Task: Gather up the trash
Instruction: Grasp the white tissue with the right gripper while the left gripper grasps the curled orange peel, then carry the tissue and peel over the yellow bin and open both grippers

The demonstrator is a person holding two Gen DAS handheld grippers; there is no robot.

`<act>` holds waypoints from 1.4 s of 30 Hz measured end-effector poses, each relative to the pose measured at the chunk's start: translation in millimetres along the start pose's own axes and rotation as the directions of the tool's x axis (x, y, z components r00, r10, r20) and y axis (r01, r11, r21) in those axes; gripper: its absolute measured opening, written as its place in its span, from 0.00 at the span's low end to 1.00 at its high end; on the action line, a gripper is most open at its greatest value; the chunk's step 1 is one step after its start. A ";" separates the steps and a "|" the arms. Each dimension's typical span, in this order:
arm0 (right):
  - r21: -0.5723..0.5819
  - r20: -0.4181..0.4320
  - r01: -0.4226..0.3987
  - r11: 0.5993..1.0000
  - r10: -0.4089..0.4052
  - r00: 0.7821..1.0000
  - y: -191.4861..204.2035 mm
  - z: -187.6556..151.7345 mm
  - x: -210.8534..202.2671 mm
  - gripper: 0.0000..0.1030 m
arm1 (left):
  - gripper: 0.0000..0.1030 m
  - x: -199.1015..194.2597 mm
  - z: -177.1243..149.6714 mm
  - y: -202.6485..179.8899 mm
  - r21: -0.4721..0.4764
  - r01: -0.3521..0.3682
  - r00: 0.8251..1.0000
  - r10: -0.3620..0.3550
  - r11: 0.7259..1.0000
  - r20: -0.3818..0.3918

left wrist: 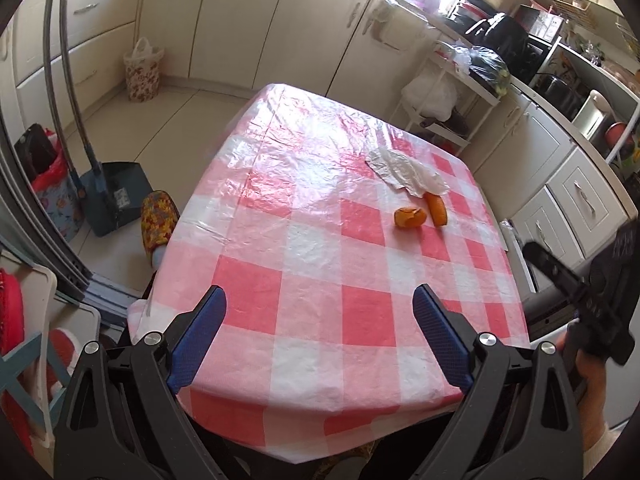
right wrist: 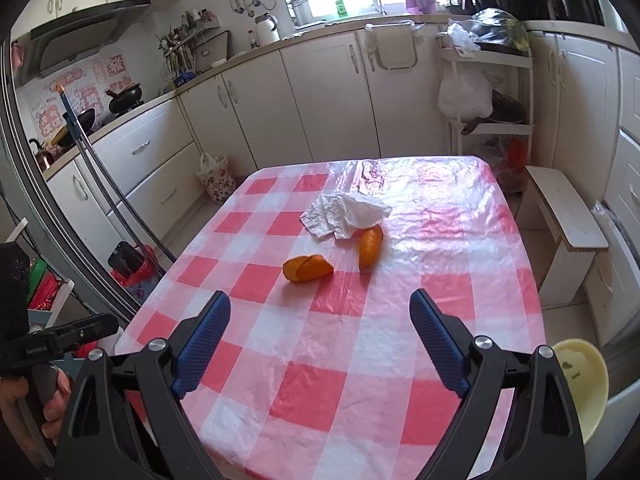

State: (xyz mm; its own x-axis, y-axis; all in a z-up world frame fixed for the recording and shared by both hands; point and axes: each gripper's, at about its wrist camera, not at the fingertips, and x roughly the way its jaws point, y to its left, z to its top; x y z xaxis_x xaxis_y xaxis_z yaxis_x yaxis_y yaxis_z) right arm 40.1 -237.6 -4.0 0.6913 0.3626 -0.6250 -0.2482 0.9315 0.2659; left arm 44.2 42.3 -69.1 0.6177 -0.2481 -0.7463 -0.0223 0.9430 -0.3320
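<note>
A crumpled white tissue (right wrist: 345,215) and two orange peel pieces (right wrist: 308,268) (right wrist: 369,247) lie on the table with the red-and-white checked cloth (right wrist: 304,380). In the left wrist view the tissue (left wrist: 408,171) and the peels (left wrist: 409,217) (left wrist: 437,209) lie at the far right of the table (left wrist: 280,280). My left gripper (left wrist: 320,300) is open and empty above the near table edge. My right gripper (right wrist: 320,304) is open and empty, a short way before the peels. The right gripper also shows at the right edge of the left wrist view (left wrist: 540,256).
A flowered bin with a bag (left wrist: 142,72) stands on the floor by the cabinets. A dustpan (left wrist: 116,196) and a red-bagged bin (left wrist: 56,192) stand left of the table. A white stool (right wrist: 560,220) and a shelf rack (right wrist: 488,92) stand to the right.
</note>
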 end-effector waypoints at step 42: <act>0.399 -0.050 -0.019 0.917 0.042 0.998 -199.4 5.6 -40.9 0.02 | 0.16 176.4 55.4 -134.5 0.449 0.192 0.970 -0.100 0.873 -0.220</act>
State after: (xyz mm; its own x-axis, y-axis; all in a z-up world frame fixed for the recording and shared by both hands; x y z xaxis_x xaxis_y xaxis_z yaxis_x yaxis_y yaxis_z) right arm 65.1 -438.2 -27.4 0.6458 0.4025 -0.6488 0.0304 0.8355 0.5486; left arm 199.7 -116.1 -124.1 0.4286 -0.3840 -0.8178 0.4521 0.8749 -0.1739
